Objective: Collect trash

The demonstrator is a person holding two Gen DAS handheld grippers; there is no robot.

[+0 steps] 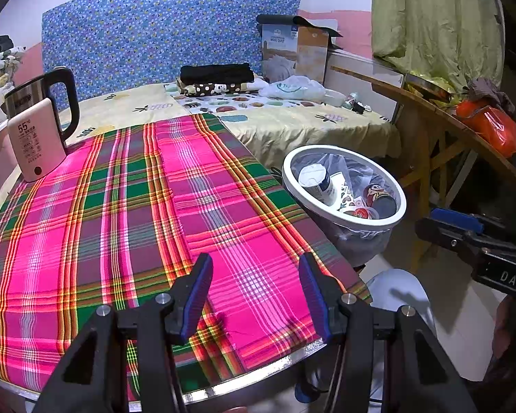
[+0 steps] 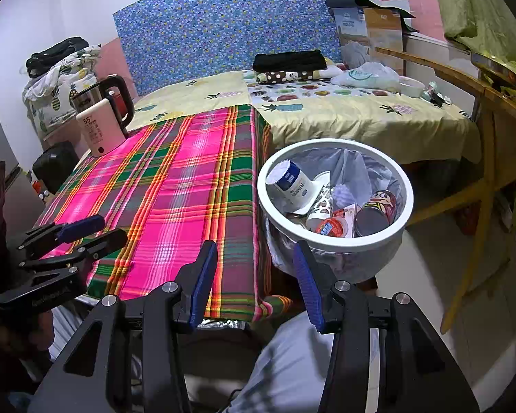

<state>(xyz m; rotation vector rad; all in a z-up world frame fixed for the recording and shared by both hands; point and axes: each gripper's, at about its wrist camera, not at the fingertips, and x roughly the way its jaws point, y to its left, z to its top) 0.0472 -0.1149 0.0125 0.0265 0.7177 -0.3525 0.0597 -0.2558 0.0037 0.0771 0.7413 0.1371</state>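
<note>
Two grippers: you are holding the left gripper (image 1: 254,296) over the near edge of the desk (image 1: 265,371), its jaws standing spread with nothing between them. You are holding the right gripper (image 2: 254,282) over the desk's near right corner, beside the bin, jaws likewise spread and gripping nothing.

One plaid cloth (image 1: 120,213), pink and green, is covering the desk; no loose trash is lying on it.

One white waste bin (image 2: 406,206) with a clear liner is standing on the floor just to the right of the desk. Inside it you are seeing one white cylindrical tub with a blue label (image 2: 292,182), one dark can printed with a cartoon face (image 2: 378,210), one small red-lidded cup (image 2: 330,227) and some crumpled paper scraps, too jumbled to count.

One steel kettle (image 1: 56,99) with a black handle is sitting at the far left of the desk, and one white panel showing "55" (image 1: 34,141) is leaning just in front of it.

One bed (image 1: 292,124) is lying beyond the desk, carrying one pile of folded clothes (image 1: 216,81), one plastic bag (image 1: 292,87) and one cardboard box (image 1: 296,51).
</note>
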